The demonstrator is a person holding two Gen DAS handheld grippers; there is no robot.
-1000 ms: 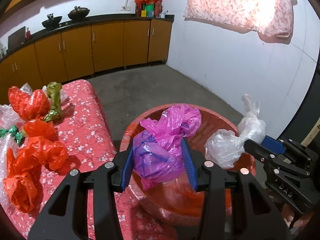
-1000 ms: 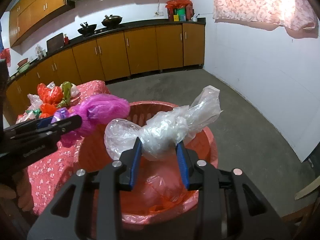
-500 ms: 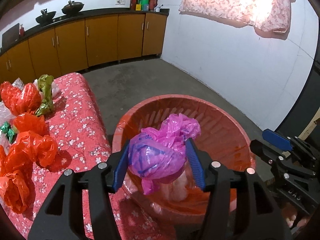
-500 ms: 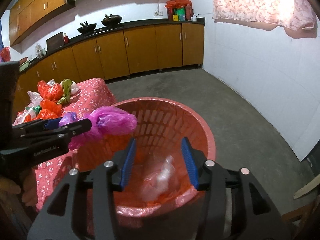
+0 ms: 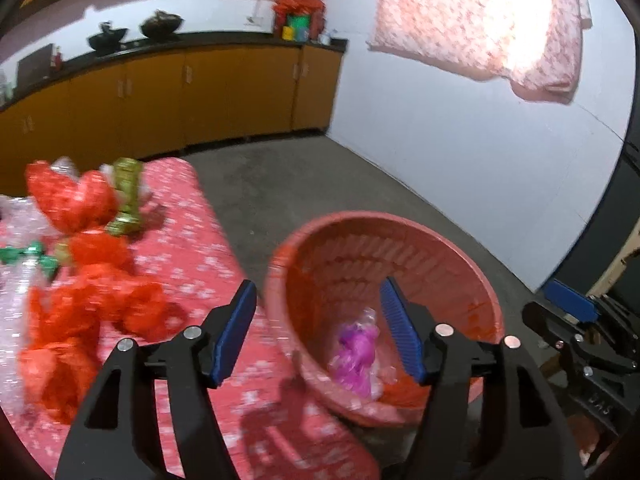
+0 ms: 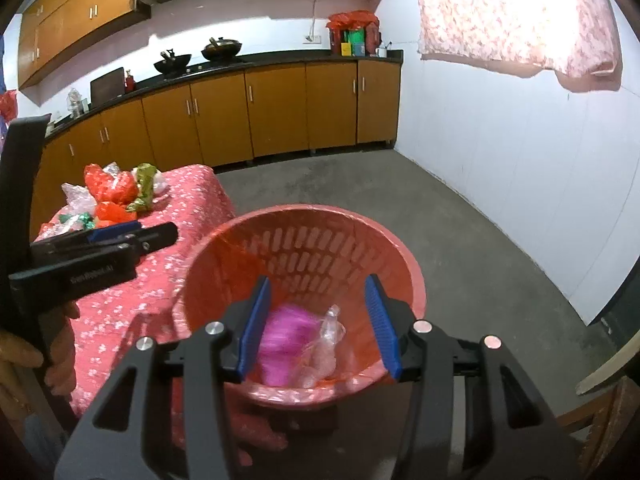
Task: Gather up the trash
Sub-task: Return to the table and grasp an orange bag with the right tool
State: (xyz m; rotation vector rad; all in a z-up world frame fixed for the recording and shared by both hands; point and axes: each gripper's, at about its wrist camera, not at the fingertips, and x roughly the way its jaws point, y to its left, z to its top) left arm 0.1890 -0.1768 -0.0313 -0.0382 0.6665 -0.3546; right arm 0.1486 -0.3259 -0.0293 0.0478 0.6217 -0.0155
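Observation:
A red plastic basket (image 5: 460,252) (image 6: 404,264) stands beside the table. Inside it lie a pink plastic bag (image 5: 356,352) (image 6: 280,344) and a clear plastic bag (image 6: 330,340). My left gripper (image 5: 320,328) is open and empty, above the basket's left rim and the table edge. My right gripper (image 6: 316,320) is open and empty, above the basket. Several red bags (image 5: 80,200) (image 6: 108,188), a green wrapper (image 5: 128,196) and clear plastic lie on the table.
The table has a red flowered cloth (image 5: 180,248) (image 6: 168,280). Orange kitchen cabinets (image 6: 280,112) line the far wall. A grey floor (image 6: 460,220) lies beyond the basket. A white wall (image 5: 460,152) with a pink curtain is at the right.
Both grippers opened: the right dropped the clear bag into the basket first, then the left dropped the pink bag. The left gripper has shifted left toward the table.

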